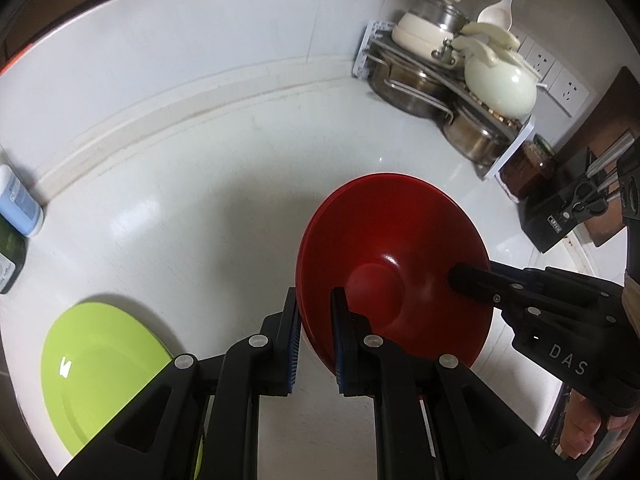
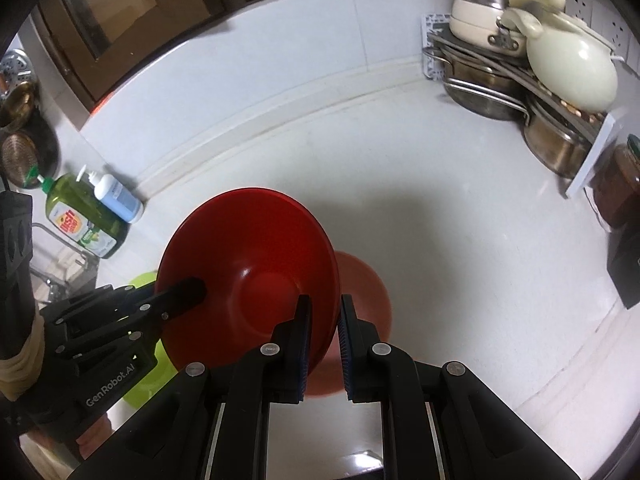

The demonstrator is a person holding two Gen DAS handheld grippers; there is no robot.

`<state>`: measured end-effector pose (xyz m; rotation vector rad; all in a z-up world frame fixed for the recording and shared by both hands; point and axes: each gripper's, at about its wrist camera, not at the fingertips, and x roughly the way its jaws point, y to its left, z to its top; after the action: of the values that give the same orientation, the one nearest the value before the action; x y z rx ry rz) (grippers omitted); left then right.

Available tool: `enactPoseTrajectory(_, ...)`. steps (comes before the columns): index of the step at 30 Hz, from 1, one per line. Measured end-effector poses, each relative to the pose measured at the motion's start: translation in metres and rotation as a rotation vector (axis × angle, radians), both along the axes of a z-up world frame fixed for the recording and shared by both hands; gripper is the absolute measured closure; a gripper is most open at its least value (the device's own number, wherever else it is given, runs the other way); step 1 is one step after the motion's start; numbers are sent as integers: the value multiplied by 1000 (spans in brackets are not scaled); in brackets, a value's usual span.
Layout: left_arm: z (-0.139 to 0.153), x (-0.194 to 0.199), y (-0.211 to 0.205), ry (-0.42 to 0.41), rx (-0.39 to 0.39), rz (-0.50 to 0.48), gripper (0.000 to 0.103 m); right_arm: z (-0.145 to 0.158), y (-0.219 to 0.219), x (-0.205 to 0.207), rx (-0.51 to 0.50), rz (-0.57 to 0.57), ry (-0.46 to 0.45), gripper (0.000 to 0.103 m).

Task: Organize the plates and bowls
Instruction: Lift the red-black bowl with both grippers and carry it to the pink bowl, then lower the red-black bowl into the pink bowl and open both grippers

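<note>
Both the left gripper [image 1: 316, 332] and right gripper [image 2: 323, 340] have jaws clamped on the red bowl [image 1: 394, 268], held off the bench [image 1: 200, 184]; a paler red bowl [image 2: 370, 292] lies under it, the green plate [image 1: 100, 364] beside. Judging so, stacking is under way; the plate looks unsorted.

Black angular left gripper [image 1: 316, 336] and right gripper [image 2: 323, 344], blue-padded jaws, silver rivets, white "DAS" and "GenRobot.AI" lettering

White countertop [image 1: 248, 184] meets white tiled wall [image 1: 224, 36] under dark cabinets [image 2: 132, 20].

The green plate [image 1: 100, 368] is half hidden by the left gripper [image 1: 316, 344]; bottle labels unreadable.
</note>
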<state>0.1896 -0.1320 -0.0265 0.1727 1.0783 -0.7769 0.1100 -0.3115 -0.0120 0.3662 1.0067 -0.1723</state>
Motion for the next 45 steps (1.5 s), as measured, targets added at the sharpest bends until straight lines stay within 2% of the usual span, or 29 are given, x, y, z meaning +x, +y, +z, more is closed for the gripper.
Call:
enactPoseTrajectory(15,-36,-2,-24,51,98,-4,89,-39,-15,1,21,16,95,88)
enactPoseTrajectory(27,-40,-2,-30,21,130,2,85,-55,-17,2,29,45,140,88)
enactPoseTrajectory(36,-40,-1,-28,19,129,-3,79,-60,-14,6,24,57,151,87)
enactPoseTrajectory(40,-34,-2,-26,-7,125,-1,68,-58,-12,5,8,58,147,87)
enactPoseTrajectory(45,-24,-2,-23,-26,111,-1,62,-56,-11,3,18,72,135,73)
